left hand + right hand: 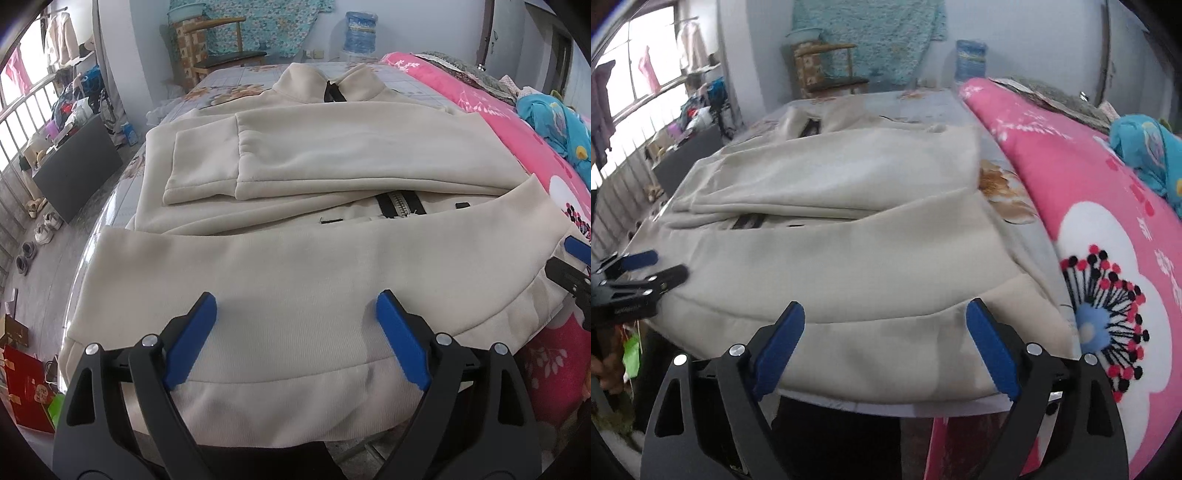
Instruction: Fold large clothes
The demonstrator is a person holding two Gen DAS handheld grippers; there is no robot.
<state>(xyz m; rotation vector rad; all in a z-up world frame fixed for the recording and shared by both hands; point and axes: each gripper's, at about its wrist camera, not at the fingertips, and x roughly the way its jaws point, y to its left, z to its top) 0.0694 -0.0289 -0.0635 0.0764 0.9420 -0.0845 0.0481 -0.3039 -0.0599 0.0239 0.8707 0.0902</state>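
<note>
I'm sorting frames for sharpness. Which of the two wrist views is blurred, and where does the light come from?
Left wrist view: sharp, the jacket and zipper crisp; daylight enters from the window at left, edges bent by the fisheye. Right wrist view: smeared throughout, the jacket and pink blanket soft; the window glares white.

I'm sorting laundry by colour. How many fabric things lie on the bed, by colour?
Cream: 1, the jacket
Pink: 1, the quilt
Blue: 1, the bundled cloth
Total: 3
</note>
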